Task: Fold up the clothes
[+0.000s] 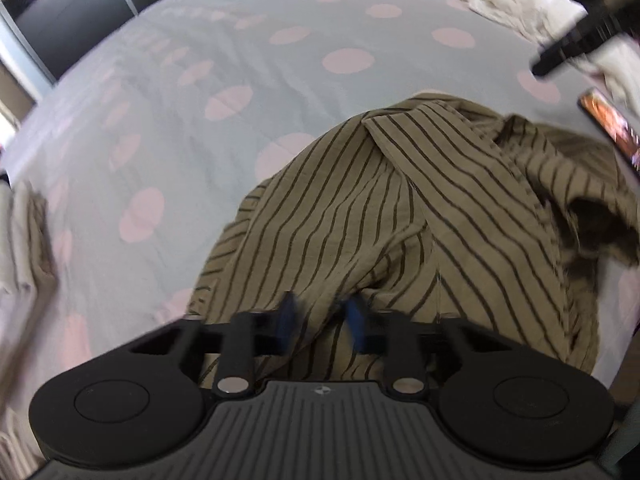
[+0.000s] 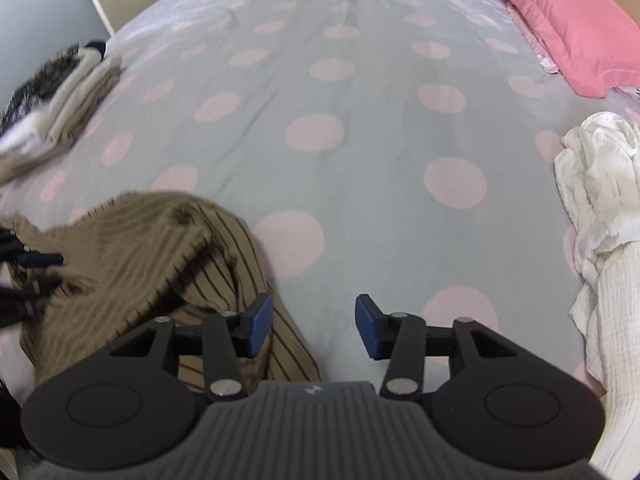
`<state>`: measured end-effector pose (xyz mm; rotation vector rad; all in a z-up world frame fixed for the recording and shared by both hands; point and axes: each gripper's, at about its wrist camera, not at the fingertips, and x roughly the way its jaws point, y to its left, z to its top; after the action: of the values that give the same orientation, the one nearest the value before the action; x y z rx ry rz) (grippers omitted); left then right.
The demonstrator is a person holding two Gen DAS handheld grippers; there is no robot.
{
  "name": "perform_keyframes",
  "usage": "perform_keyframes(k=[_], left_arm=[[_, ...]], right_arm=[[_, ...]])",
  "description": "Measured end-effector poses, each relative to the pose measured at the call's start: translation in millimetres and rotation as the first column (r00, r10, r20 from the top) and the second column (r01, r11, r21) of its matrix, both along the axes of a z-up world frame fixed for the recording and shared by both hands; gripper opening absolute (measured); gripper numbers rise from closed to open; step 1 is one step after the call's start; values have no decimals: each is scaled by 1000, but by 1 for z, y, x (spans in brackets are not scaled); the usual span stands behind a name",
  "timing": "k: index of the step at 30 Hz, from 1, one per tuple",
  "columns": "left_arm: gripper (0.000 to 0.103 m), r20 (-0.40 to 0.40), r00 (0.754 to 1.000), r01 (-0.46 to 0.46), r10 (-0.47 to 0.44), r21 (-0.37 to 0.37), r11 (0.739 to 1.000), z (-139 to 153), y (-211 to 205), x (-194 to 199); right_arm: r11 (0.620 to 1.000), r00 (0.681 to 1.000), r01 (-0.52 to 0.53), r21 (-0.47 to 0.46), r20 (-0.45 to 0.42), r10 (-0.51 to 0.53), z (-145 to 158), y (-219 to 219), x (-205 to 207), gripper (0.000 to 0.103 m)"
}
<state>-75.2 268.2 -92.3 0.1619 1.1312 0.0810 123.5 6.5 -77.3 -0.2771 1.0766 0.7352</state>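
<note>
The striped shirt [image 1: 400, 208] lies crumpled at the near edge of the bed [image 1: 200, 100], on the grey cover with pink dots. The left claw [image 1: 322, 318] points steeply down into the shirt's near hem, and cloth bunches up between its blue pads [image 1: 287, 316]; it looks pinched shut on the shirt, probably to lift that edge and spread the garment flat before any fold. The right claw [image 2: 314, 326] stands about half open with nothing between its pads. Its left pad [image 2: 260, 326] overlaps the shirt's right edge in the right wrist view, while the right pad hangs over bare cover, so it seems placed to take a second hold beside the first. Folded clothes [image 2: 68, 108] sit stacked at the far left, likely the finished pile. A white garment [image 2: 600, 200] lies rumpled at the right, apparently waiting its turn. A pink pillow [image 2: 560, 20] rests at the far right, and a phone [image 1: 612, 128] lies just right of the shirt.
</note>
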Motion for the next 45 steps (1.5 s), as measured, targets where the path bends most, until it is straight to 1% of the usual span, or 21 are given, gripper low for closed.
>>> perform_keyframes(k=[3, 5, 7, 11, 14, 16, 17, 20, 22, 24, 26, 29, 30, 31, 32, 34, 35, 36, 41, 44, 45], left_arm=[[2, 27, 998, -62, 62, -8, 998, 8, 11, -2], [1, 50, 989, -136, 137, -20, 990, 16, 27, -8], [1, 70, 972, -221, 223, -35, 975, 25, 46, -17], [1, 93, 926, -361, 365, -63, 931, 34, 81, -31], [1, 100, 905, -408, 413, -68, 910, 36, 96, -41], [1, 97, 901, -417, 422, -66, 906, 36, 100, -43], [1, 95, 900, -421, 425, -65, 905, 36, 101, -45], [1, 94, 908, -405, 408, -51, 913, 35, 98, -43], [1, 96, 913, -393, 396, -43, 918, 33, 97, -43], [1, 97, 915, -388, 390, -45, 921, 33, 96, -43], [1, 96, 916, -386, 389, -47, 921, 32, 96, -43], [1, 92, 916, -387, 390, -51, 921, 30, 97, -43], [1, 90, 916, -387, 391, -52, 920, 30, 97, -43], [1, 88, 917, -387, 390, -51, 921, 30, 97, -43], [1, 86, 917, -386, 389, -50, 921, 29, 97, -43], [1, 85, 919, -382, 384, -47, 923, 29, 95, -42], [1, 86, 920, -380, 382, -47, 924, 29, 94, -41], [1, 88, 921, -378, 380, -47, 925, 29, 94, -40], [1, 113, 917, -379, 383, -53, 924, 35, 93, -41], [1, 146, 906, -392, 397, -62, 918, 44, 96, -44], [1, 158, 900, -400, 406, -71, 914, 48, 97, -46]], right_arm=[[1000, 1000, -14, -12, -22, 14, -8, -5, 2, 49], [1000, 999, -16, -15, -35, 16, -12, -9, 3, 49], [1000, 998, -20, -10, -51, 20, -15, -10, 3, 49], [998, 996, -62, -1, -58, 62, -16, -7, -1, 49], [991, 990, -128, 25, -48, 129, -12, -4, -10, 49], [980, 979, -198, 30, -36, 199, -8, -3, -21, 49], [970, 970, -243, 16, -19, 244, -6, -2, -28, 49], [929, 929, -368, -44, 36, 370, -2, -2, -50, 47], [897, 896, -432, -99, 70, 439, -2, -1, -61, 44], [877, 879, -461, -134, 69, 472, -8, 1, -65, 42], [856, 861, -489, -168, 67, 505, -15, 2, -69, 38], [824, 838, -524, -218, 43, 544, -30, 6, -72, 37], [817, 835, -528, -231, 34, 549, -36, 9, -73, 31], [817, 837, -525, -239, 26, 546, -40, 9, -72, 24], [816, 839, -522, -248, 19, 543, -45, 8, -71, 21], [817, 842, -519, -251, 11, 539, -50, 8, -69, 10], [818, 843, -519, -248, 11, 538, -52, 7, -68, 9], [820, 844, -518, -242, 14, 537, -51, 7, -68, 5], [834, 842, -509, -214, 74, 534, -33, 4, -70, 1], [872, 869, -443, -209, 138, 474, -15, -4, -64, 1], [891, 887, -401, -214, 153, 436, -11, -8, -58, 1]])
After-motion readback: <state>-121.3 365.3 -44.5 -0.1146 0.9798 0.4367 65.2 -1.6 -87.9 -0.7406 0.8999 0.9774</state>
